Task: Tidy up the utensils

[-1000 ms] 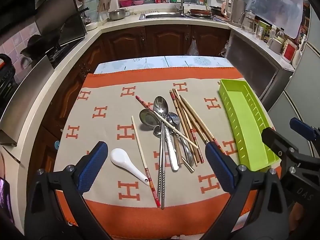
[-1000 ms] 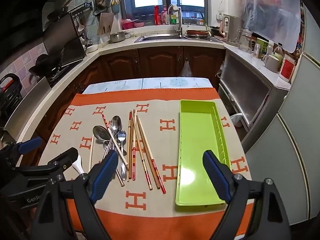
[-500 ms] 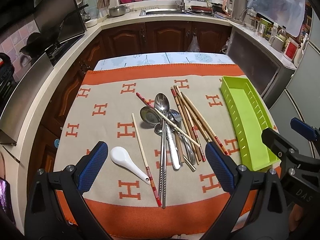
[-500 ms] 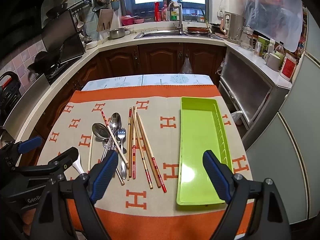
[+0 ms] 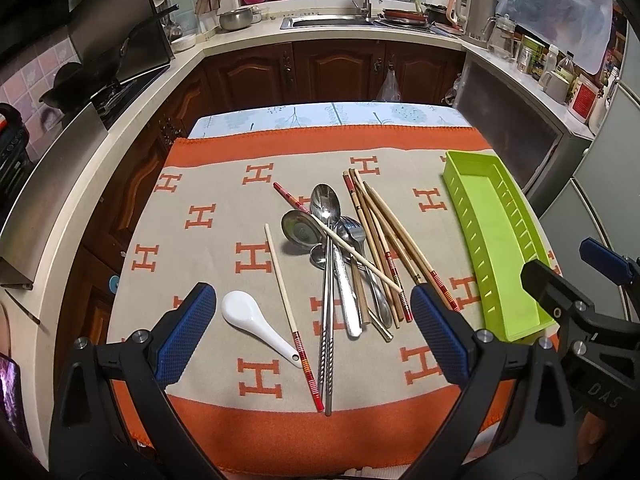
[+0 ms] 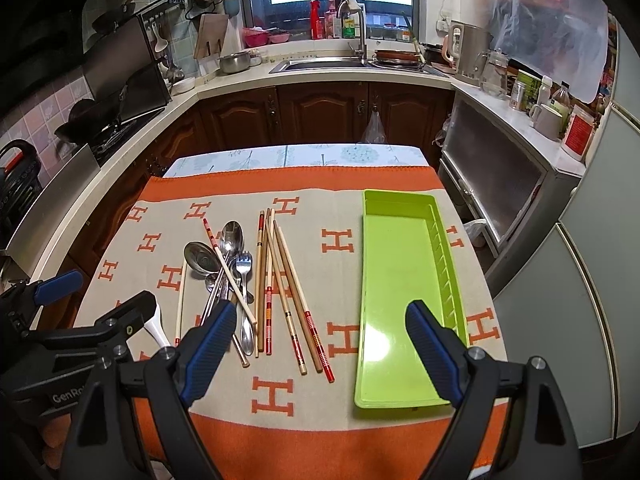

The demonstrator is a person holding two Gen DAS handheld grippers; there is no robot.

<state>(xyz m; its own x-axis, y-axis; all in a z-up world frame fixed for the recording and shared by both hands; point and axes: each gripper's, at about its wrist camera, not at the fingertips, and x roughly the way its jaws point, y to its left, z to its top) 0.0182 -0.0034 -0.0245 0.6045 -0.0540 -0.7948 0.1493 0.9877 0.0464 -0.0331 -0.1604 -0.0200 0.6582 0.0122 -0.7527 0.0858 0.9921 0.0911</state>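
Loose utensils lie heaped on an orange and beige cloth: metal spoons [image 5: 326,204], a fork [image 6: 243,264], wooden chopsticks [image 5: 384,240] [image 6: 280,280], metal chopsticks [image 5: 328,320] and one pale chopstick [image 5: 284,300]. A white ceramic spoon [image 5: 256,320] lies apart at the near left. To the right stands a long green tray [image 5: 492,248] [image 6: 400,280] with nothing in it. My left gripper [image 5: 316,332] hovers open over the pile's near end. My right gripper [image 6: 320,344] hangs open between the chopsticks and the tray. Neither holds anything.
The cloth-covered table [image 6: 288,156] stands in a U-shaped kitchen. Dark wooden cabinets [image 6: 320,116] and a sink [image 6: 320,65] are beyond its far edge, a stove [image 5: 120,88] at the left, a metal cabinet [image 6: 500,184] and a fridge [image 6: 592,300] at the right.
Both views shifted very slightly as the grippers drifted. The utensils and tray lie where they were, and both grippers stayed open.
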